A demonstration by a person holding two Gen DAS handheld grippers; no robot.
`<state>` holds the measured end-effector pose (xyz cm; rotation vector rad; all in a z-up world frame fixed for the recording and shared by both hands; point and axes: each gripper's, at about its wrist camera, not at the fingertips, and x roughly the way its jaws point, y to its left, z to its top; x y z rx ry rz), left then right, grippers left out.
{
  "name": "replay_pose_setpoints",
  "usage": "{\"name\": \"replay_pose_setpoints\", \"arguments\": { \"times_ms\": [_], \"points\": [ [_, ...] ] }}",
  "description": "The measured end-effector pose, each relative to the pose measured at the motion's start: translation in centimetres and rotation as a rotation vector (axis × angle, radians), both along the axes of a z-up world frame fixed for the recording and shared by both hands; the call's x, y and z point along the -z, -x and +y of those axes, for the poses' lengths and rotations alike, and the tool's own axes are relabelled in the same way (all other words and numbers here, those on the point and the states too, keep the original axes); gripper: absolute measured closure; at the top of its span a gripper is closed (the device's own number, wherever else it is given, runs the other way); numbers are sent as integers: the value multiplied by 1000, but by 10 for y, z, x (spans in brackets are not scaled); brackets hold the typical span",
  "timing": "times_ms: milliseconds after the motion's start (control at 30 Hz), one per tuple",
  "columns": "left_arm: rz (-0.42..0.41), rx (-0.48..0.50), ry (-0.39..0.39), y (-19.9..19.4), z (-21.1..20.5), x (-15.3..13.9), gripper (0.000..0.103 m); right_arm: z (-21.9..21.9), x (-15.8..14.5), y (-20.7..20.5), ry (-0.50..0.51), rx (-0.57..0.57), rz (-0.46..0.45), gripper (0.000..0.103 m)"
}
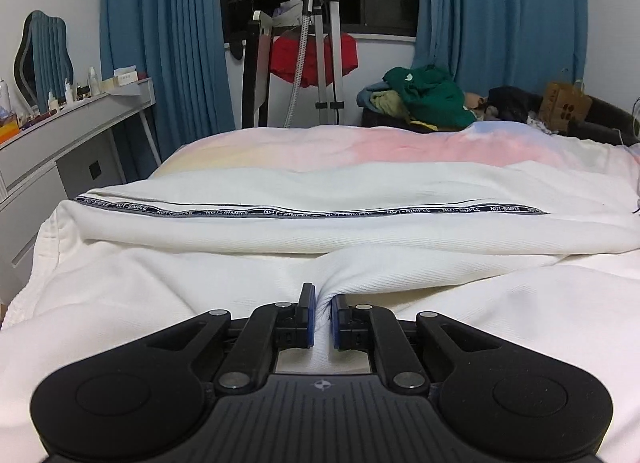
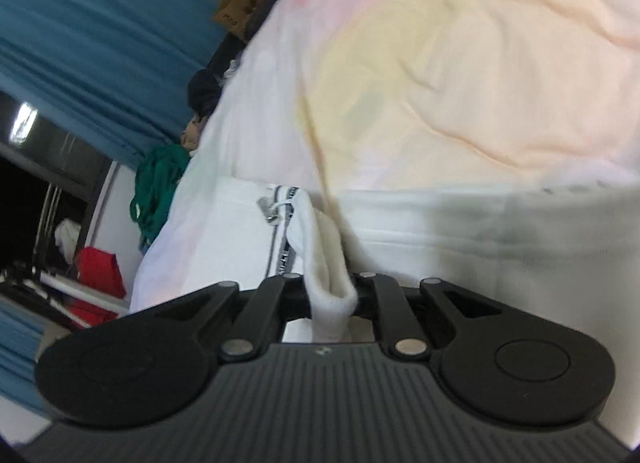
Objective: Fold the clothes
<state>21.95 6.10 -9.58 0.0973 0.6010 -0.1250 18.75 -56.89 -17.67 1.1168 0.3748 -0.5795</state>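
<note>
Clamped between the blue pads [image 1: 308,313] of the left gripper [image 1: 322,313]: a pinch of white ribbed garment [image 1: 360,235], jaws drawn almost together with only the cloth between them. Pulled into a taut ridge from the pinch up toward a long fold. Spread across the bed [image 1: 280,151], nearly side to side, on a pastel cover of yellow, pink and pale blue. Along the fold, a dark woven tape [image 1: 304,213] printed again and again with "NOT-SIMPLE". Left hem rumpled at the mattress corner.

Seen from the right wrist, tilted and blurred: right gripper [image 2: 330,297] closed on a thick white cuff or hem, pads hidden behind the cloth. Just beyond, a zip pull [image 2: 269,210] and a short run of the same tape, letters too smeared to read.

Farther off, past the garment: bare cover, smooth, open toward the far edge of the bed. On the left, close to the bed, a grey desk [image 1: 80,123] crowded with bottles and a wavy mirror [image 1: 42,55]. Beyond the foot, a metal rack [image 1: 324,43] with a red item hanging, blue curtains [image 1: 160,43] framing a dark window. At the far right edge, a heap of green clothes [image 1: 430,93] and a brown paper bag [image 1: 566,107], print unreadable.
</note>
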Motion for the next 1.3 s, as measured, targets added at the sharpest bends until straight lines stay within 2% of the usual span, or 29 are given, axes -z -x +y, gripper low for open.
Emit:
{"name": "replay_pose_setpoints", "arguments": {
  "times_ms": [167,267,333,400,467,533,600,633,667,733,833,867,900,967,1067,1100,1200,1300],
  "points": [
    [12,-18,51,-5,3,1,93,18,-17,13,98,-40,58,87],
    [9,-18,70,2,7,-2,90,30,-42,22,164,-77,107,79],
    [6,-17,73,11,9,-5,89,53,-60,34,218,-115,107,63],
    [-4,-13,74,24,10,-12,89,68,-76,44,278,-177,109,59],
    [-20,-11,72,38,10,-22,82,87,-92,52,332,-242,102,58],
    [-38,-17,66,54,11,-34,79,106,-105,61,374,-315,81,52],
    [-61,-23,63,72,12,-46,70,126,-118,69,419,-406,66,50],
    [-69,-22,63,81,12,-53,60,137,-126,73,453,-441,56,48],
    [-79,-25,63,89,13,-59,54,147,-134,78,486,-476,47,46],
    [-104,-43,61,105,11,-69,50,164,-146,87,534,-522,15,37],
    [-143,-67,63,132,11,-77,38,188,-161,102,588,-585,-25,36],
    [-154,-71,65,141,11,-79,32,194,-163,105,605,-603,-34,33],
    [-161,-76,69,149,12,-80,30,200,-164,108,622,-622,-42,23],
    [-161,-74,72,161,13,-80,19,213,-167,115,652,-656,-60,13],
    [-173,-67,63,173,11,-81,4,229,-166,122,686,-695,-63,13],
    [-181,-69,64,176,10,-82,1,234,-165,124,696,-706,-62,13],
    [-176,-59,74,178,7,-80,0,246,-163,129,719,-719,-51,13],
    [-157,-64,45,177,3,-73,0,251,-160,130,744,-714,-35,13]
  ]
}}
